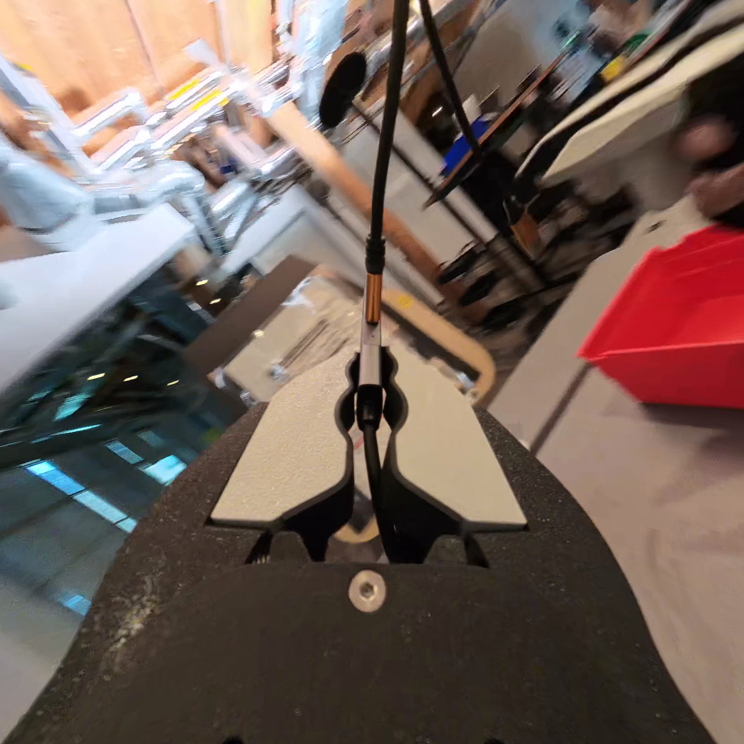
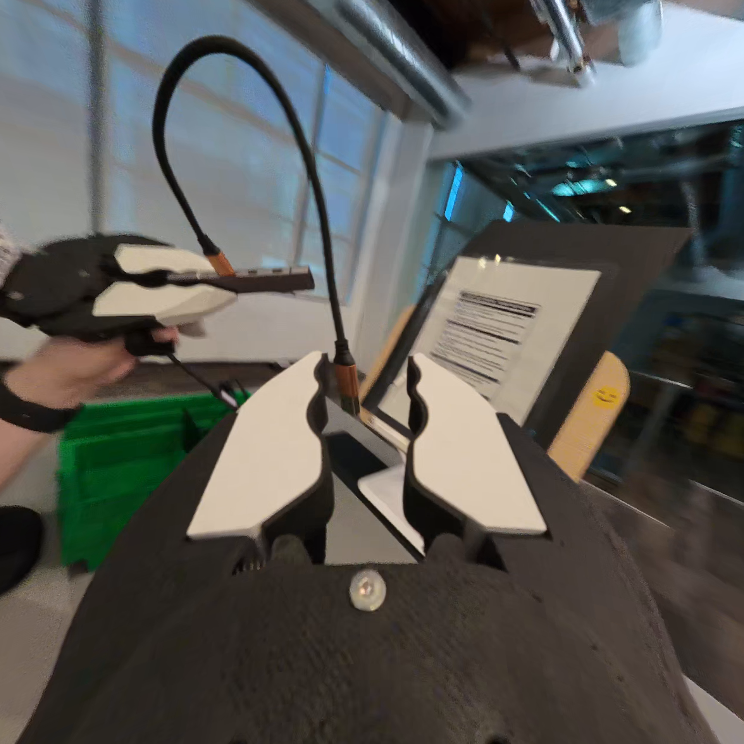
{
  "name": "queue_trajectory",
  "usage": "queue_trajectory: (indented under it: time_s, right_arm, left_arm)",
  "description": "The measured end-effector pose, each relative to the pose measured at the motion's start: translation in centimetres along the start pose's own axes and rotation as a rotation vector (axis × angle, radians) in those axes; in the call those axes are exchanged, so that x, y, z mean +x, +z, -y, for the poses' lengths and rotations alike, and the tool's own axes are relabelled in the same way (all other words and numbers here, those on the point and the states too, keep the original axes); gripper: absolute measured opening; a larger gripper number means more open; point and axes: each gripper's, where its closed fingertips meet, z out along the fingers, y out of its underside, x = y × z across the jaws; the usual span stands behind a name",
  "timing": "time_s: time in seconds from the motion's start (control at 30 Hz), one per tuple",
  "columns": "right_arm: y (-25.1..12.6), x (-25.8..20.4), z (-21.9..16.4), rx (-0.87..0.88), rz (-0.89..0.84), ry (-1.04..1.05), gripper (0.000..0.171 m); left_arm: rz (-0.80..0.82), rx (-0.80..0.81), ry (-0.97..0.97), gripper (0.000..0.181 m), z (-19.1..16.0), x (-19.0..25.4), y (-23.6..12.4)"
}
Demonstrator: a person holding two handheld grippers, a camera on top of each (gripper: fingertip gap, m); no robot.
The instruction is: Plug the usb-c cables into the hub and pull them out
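My left gripper is shut on the slim grey hub, seen edge-on, and holds it in the air. The hub's own black lead runs back between the fingers. A black usb-c cable with a copper-coloured plug sits in the hub and rises out of view. In the right wrist view the left gripper holds the hub level at the left. The cable arcs up from its plugged end. Its free copper plug hangs between the fingertips of my open right gripper, close beside the left finger.
A green crate stands below the left gripper, which a person's hand holds. A black stand with a printed sheet and a wooden board are right ahead. A red bin sits on the grey table at the right. The left gripper's tips are roughly 15 cm from the right gripper's.
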Motion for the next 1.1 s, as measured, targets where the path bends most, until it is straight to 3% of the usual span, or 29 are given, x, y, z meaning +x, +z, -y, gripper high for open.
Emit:
queue_trajectory:
  time_s: [0.13, 0.23, 0.33, 0.53, 1.1]
  right_arm:
    - [1.7, -3.5, -0.7, -0.228, -0.078, -0.117, 0.033]
    - [3.0, -6.5, -1.0, -0.276, -0.095, -0.194, 0.024]
    - [4.0, -7.4, -2.8, -0.318, -0.082, -0.147, 0.028]
    - [4.5, -5.5, -4.5, -0.289, -0.118, -0.051, 0.036]
    - [3.9, -6.2, -4.3, -0.305, -0.024, -0.099, 0.013]
  left_arm:
    - [0.140, -0.113, 0.174, 0.009, -1.6, -0.4, 0.9]
    - [0.143, -0.156, 0.266, 0.009, -2.2, 0.9, 1.9]
    - [0.119, -0.140, 0.320, 0.008, -1.9, 2.5, 2.5]
    - [0.061, -0.127, 0.413, 0.009, -1.8, 5.2, 3.5]
    - [0.017, -0.081, 0.435, 0.009, -1.3, 7.0, 3.8]
